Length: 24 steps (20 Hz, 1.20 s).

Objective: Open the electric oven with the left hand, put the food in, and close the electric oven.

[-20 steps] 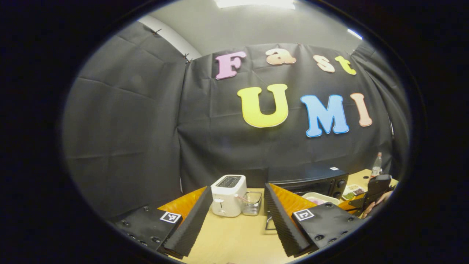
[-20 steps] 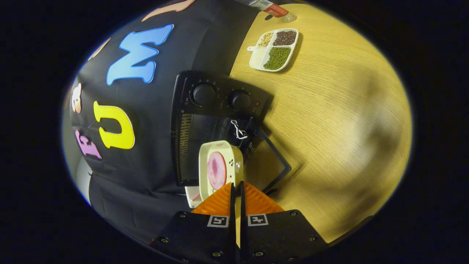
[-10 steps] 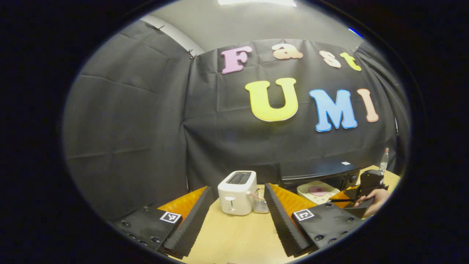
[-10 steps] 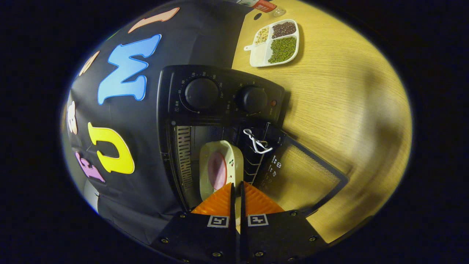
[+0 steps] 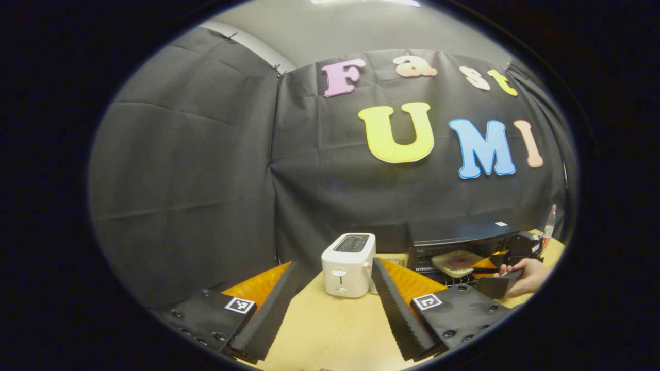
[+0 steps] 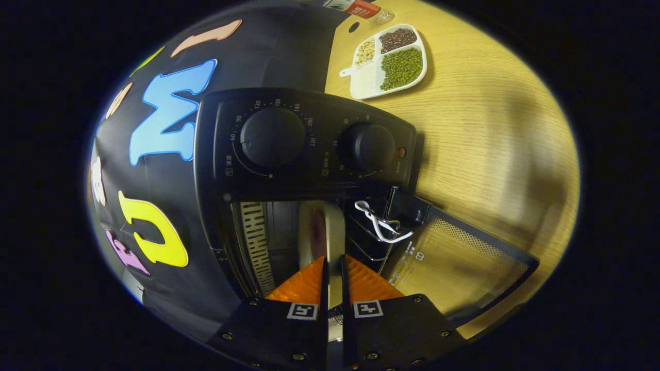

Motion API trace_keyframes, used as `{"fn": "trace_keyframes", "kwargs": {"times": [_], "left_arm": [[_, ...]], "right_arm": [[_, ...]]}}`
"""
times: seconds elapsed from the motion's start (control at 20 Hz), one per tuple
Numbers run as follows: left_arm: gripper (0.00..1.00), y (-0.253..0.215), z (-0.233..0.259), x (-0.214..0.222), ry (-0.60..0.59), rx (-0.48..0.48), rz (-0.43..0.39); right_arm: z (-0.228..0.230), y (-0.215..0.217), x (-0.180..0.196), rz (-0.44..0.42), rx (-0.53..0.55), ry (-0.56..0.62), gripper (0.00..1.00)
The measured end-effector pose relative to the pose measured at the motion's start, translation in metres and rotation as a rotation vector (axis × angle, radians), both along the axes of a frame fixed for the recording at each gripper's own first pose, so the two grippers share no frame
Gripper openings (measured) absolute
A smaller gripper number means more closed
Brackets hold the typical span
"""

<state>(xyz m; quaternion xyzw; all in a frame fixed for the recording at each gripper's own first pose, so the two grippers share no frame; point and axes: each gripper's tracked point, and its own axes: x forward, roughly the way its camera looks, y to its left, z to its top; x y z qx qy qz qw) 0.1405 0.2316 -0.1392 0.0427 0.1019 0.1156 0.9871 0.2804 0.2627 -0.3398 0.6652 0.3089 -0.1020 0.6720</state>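
The black electric oven (image 6: 309,170) stands with its glass door (image 6: 464,257) folded down onto the table. My right gripper (image 6: 333,260) is shut on the rim of a cream plate (image 6: 322,226) carrying a pink slice of food; the plate is edge-on and reaches into the oven cavity. From the left gripper view, the oven (image 5: 459,237) is at the right, with the plate (image 5: 456,260) at its mouth and a hand holding the right gripper (image 5: 508,265). My left gripper (image 5: 335,264) hangs open over the table, away from the oven.
A white toaster (image 5: 348,263) stands left of the oven. Beyond the oven lie a divided tray of beans (image 6: 386,62) and a bottle (image 6: 361,7). A white wire clip (image 6: 381,224) sits on the oven rack. The wooden table (image 6: 490,144) extends past the door.
The right gripper has carried the plate forward from in front of the oven into its cavity. The left gripper has stayed open and swung a little left.
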Motion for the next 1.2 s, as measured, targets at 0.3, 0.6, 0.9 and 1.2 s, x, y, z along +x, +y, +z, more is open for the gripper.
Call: {"fn": "trace_keyframes", "kwargs": {"times": [0.3, 0.6, 0.9, 1.2], "left_arm": [[0.98, -0.016, 0.009, 0.0, -0.016, -0.007, -0.017], [1.0, -0.052, 0.014, -0.003, -0.033, -0.036, -0.077], [1.0, -0.097, 0.0, -0.012, -0.006, -0.086, -0.153], [0.98, -0.138, -0.022, -0.022, 0.049, -0.118, -0.233]], "right_arm": [[0.028, 0.01, -0.012, 0.088, 0.007, -0.082, 0.94], [0.061, 0.011, -0.056, 0.261, -0.069, -0.15, 0.98], [0.106, -0.015, -0.104, 0.455, -0.322, -0.318, 0.97], [0.134, -0.058, -0.152, 0.562, -0.599, -0.427, 0.98]]}}
